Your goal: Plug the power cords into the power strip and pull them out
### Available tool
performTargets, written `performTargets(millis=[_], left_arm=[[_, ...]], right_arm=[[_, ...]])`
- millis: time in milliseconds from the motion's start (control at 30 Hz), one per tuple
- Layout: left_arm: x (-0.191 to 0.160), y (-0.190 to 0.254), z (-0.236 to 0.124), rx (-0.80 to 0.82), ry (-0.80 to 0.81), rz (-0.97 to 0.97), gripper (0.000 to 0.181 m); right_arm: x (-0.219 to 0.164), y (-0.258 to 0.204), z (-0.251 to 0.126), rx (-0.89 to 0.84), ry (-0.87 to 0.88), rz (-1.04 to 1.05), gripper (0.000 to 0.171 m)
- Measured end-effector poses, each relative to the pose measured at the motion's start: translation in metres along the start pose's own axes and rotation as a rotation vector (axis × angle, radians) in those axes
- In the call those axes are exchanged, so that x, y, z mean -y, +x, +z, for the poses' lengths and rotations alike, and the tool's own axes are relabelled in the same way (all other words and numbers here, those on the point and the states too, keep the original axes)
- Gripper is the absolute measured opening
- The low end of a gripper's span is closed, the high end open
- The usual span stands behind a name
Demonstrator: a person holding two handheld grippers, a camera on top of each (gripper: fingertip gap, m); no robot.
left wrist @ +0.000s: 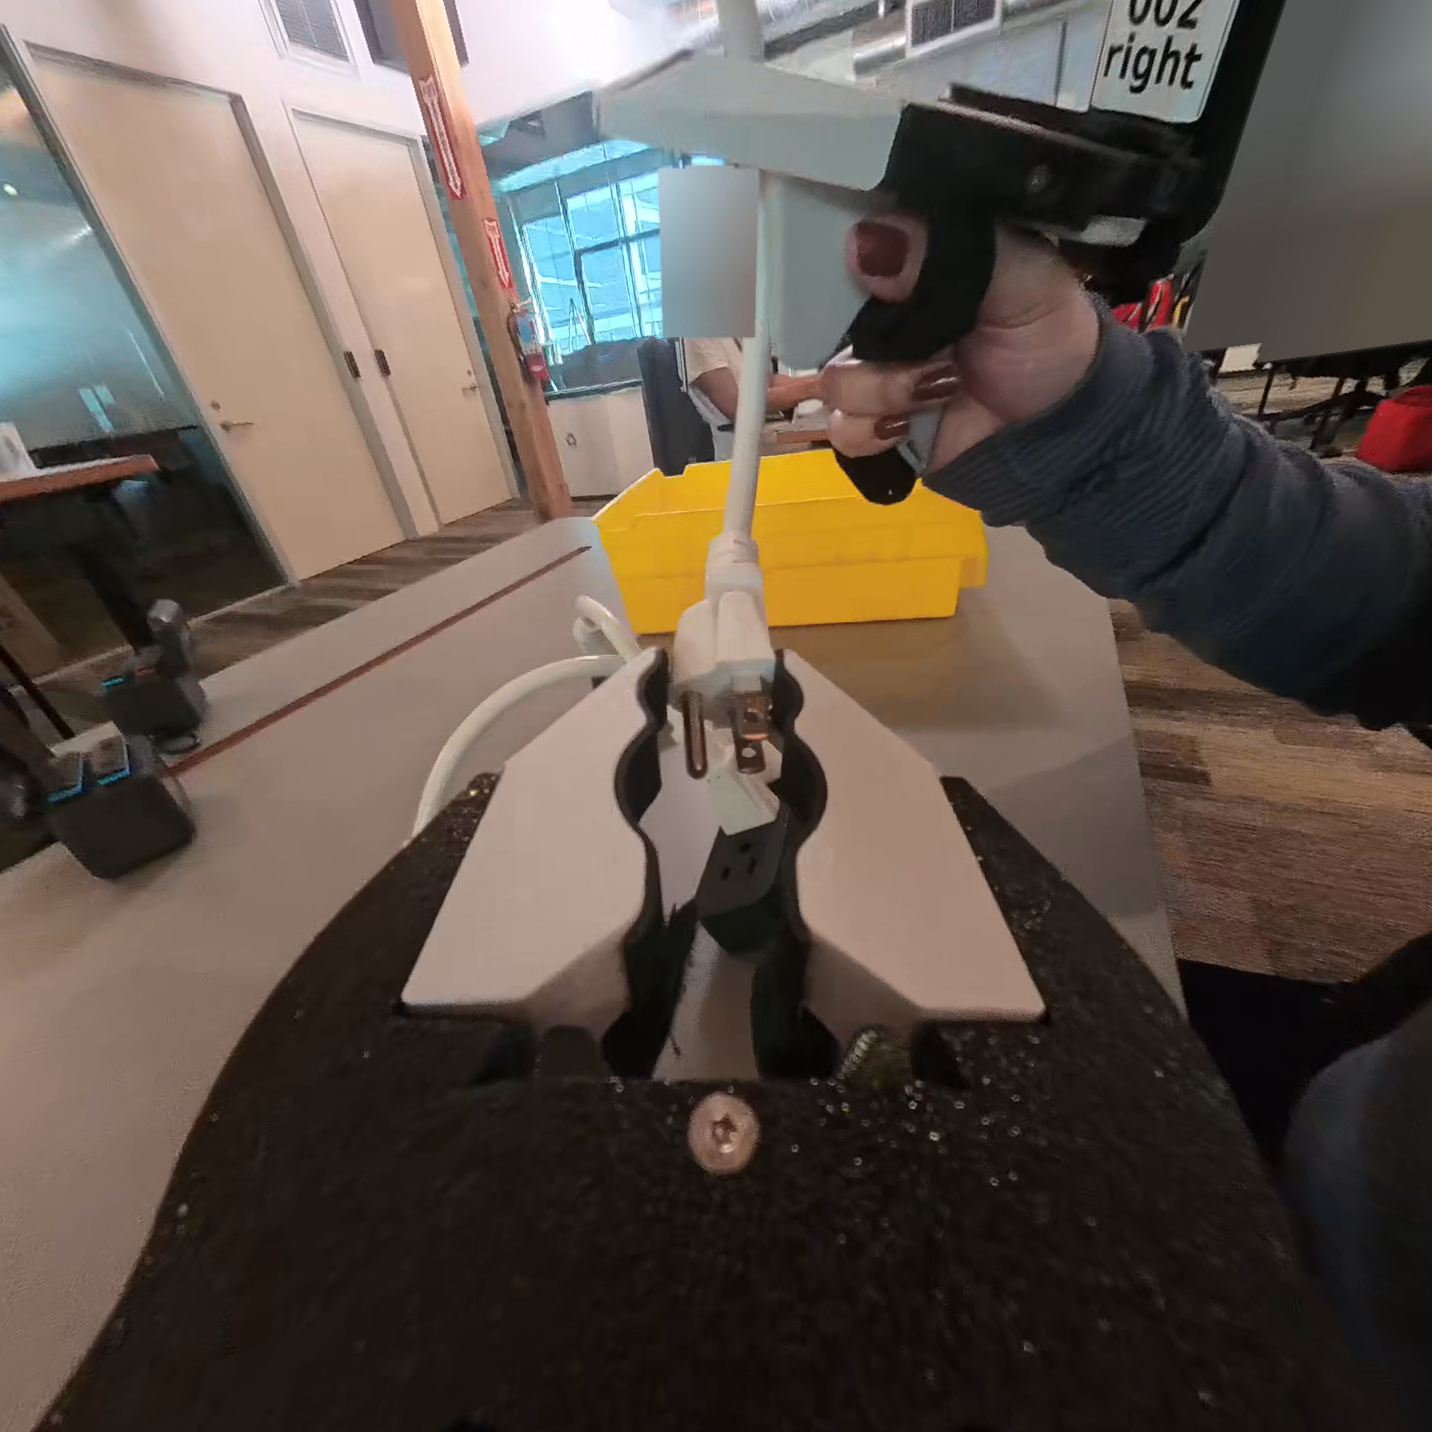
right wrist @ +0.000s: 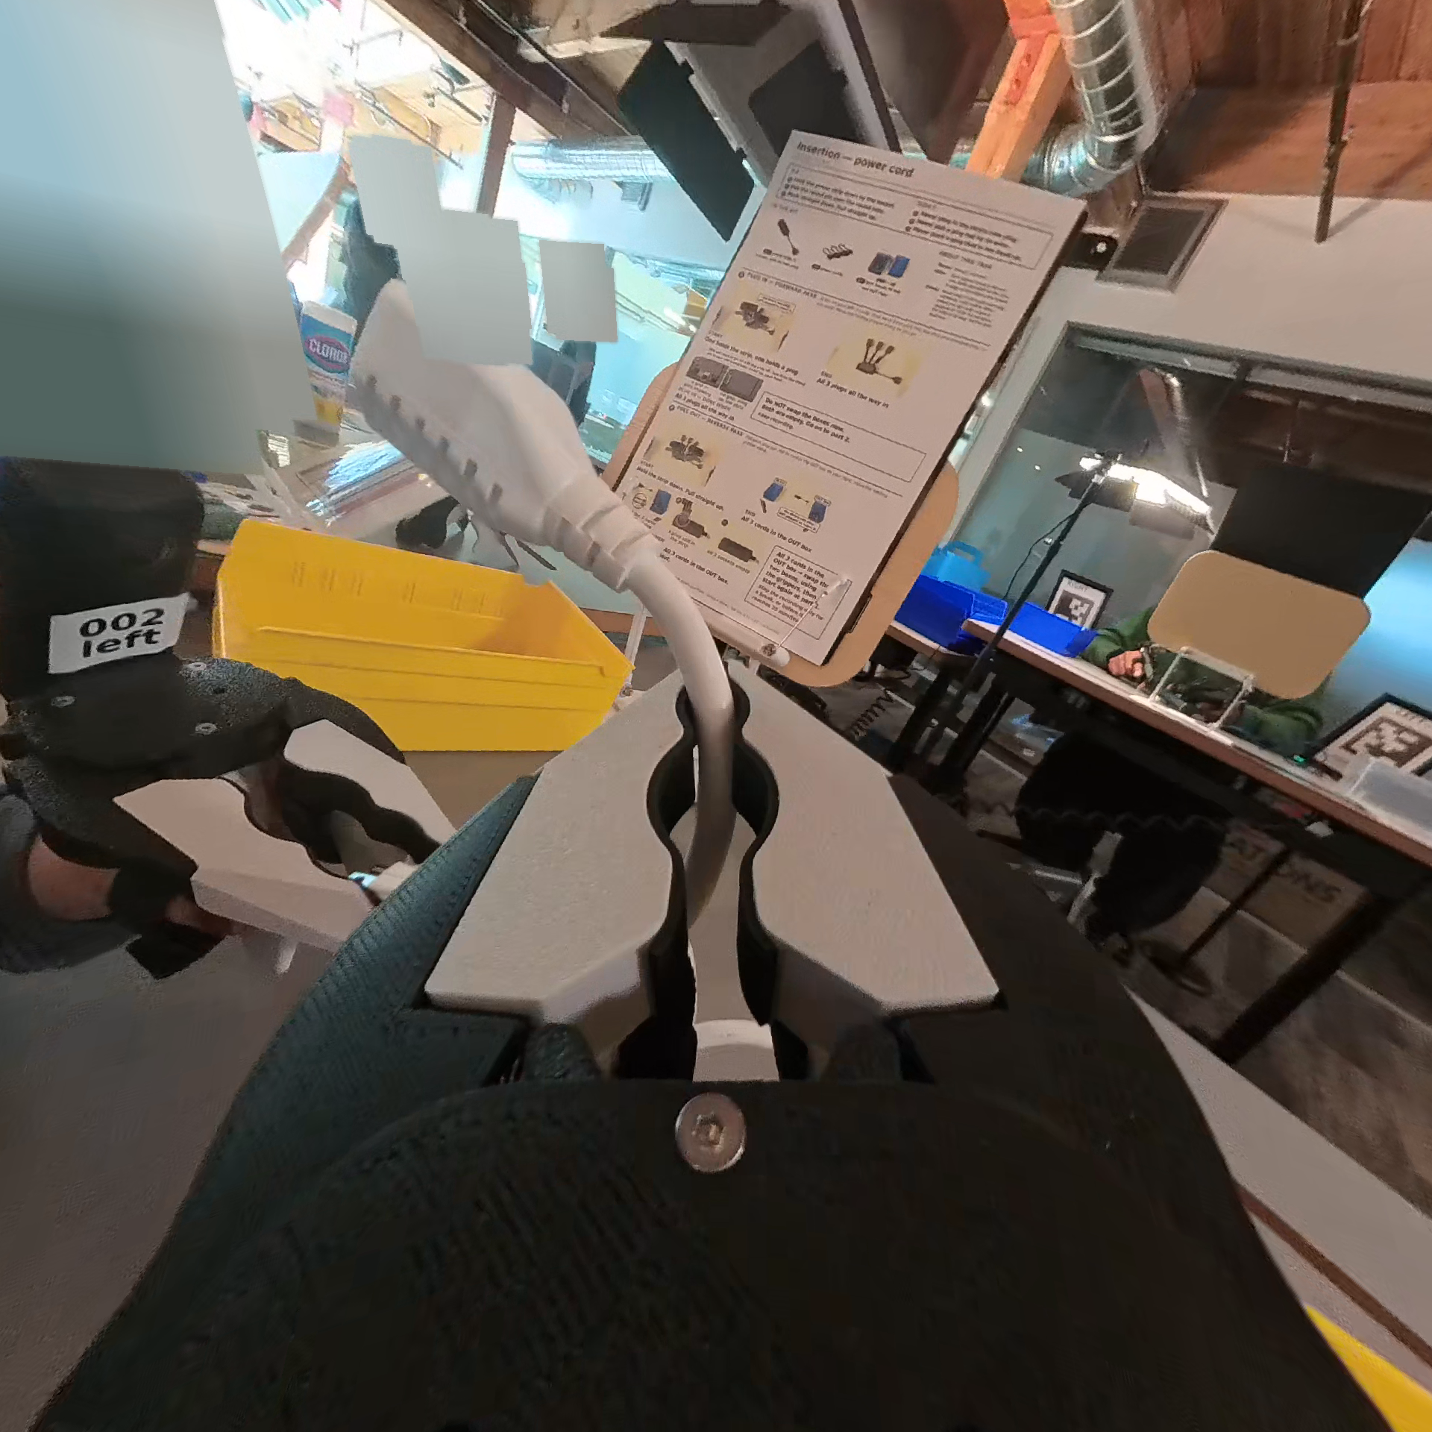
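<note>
In the left wrist view my left gripper point(left wrist: 721, 668) is shut on a power strip point(left wrist: 742, 876), black with a white end, held low between the fingers. A white plug point(left wrist: 724, 647) hangs just above the strip between my fingertips, with its prongs bare and pointing down at it. Its white cord point(left wrist: 750, 434) runs up to the right gripper point(left wrist: 763, 186), held in a person's hand. In the right wrist view my right gripper point(right wrist: 713, 690) is shut on the cord point(right wrist: 709, 783), and the plug point(right wrist: 480, 434) sticks out past the tips. The left gripper point(right wrist: 325, 814) is at lower left.
A yellow bin point(left wrist: 845, 573) stands on the grey table point(left wrist: 310, 814) behind the plug. Another white cord point(left wrist: 496, 713) loops at the left of my fingers. Black blocks point(left wrist: 116, 814) sit at the table's left. An instruction sheet point(right wrist: 837, 403) stands on a holder. The table edge point(left wrist: 1116, 697) is right. The left gripper's tips are roughly 12 centimeters from the right gripper's.
</note>
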State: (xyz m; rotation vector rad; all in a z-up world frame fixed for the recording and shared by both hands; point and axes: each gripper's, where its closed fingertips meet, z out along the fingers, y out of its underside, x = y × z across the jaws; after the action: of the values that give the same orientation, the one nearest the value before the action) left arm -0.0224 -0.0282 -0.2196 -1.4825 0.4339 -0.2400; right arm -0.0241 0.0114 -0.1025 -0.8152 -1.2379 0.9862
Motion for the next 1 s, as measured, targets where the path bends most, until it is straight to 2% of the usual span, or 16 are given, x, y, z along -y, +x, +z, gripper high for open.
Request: performTargets(millis=[33, 133, 200, 233, 300, 367, 467, 567, 667, 767, 867, 1000], left_arm=[[-0.001, 0.0, 0.001, -0.008, -0.014, -0.019, 0.024], [-0.001, -0.003, 0.001, -0.04, -0.015, -0.167, 0.024], [-0.001, -0.009, -0.003, -0.05, 0.01, -0.289, 0.024], [-0.001, -0.012, -0.006, -0.054, 0.024, -0.347, 0.024], [0.004, -0.02, -0.014, -0.074, 0.089, -0.493, 0.024], [0.017, -0.026, -0.024, -0.152, 0.206, -0.682, 0.024], [0.031, -0.039, -0.04, -0.296, 0.363, -0.942, 0.023], [0.023, -0.042, -0.04, -0.292, 0.346, -0.959, 0.024], [0.035, -0.039, -0.045, -0.376, 0.403, -0.998, 0.024], [0.034, -0.034, -0.045, -0.349, 0.307, -0.917, 0.024], [0.035, -0.032, -0.051, -0.362, 0.234, -0.899, 0.024], [0.027, -0.022, -0.052, -0.354, 0.089, -0.811, 0.024]], right_arm=[[-0.003, 0.002, 0.0, -0.004, -0.007, 0.014, 0.0], [-0.013, 0.007, 0.001, -0.031, -0.037, 0.023, 0.001], [-0.013, 0.007, -0.001, -0.023, -0.035, -0.018, 0.027], [-0.008, 0.005, -0.003, 0.0, -0.014, -0.052, 0.034], [0.003, -0.003, -0.012, 0.043, 0.047, -0.153, 0.037], [0.008, -0.024, -0.018, 0.155, 0.082, -0.28, 0.037], [-0.003, -0.06, -0.016, 0.335, 0.031, -0.434, 0.039], [-0.021, -0.085, -0.001, 0.446, -0.039, -0.571, 0.045], [-0.04, -0.095, 0.021, 0.518, -0.128, -0.664, 0.056], [-0.046, -0.1, 0.034, 0.589, -0.172, -0.706, 0.057], [-0.041, -0.107, 0.035, 0.652, -0.149, -0.769, 0.044], [-0.047, -0.113, 0.034, 0.673, -0.188, -0.945, 0.05]])
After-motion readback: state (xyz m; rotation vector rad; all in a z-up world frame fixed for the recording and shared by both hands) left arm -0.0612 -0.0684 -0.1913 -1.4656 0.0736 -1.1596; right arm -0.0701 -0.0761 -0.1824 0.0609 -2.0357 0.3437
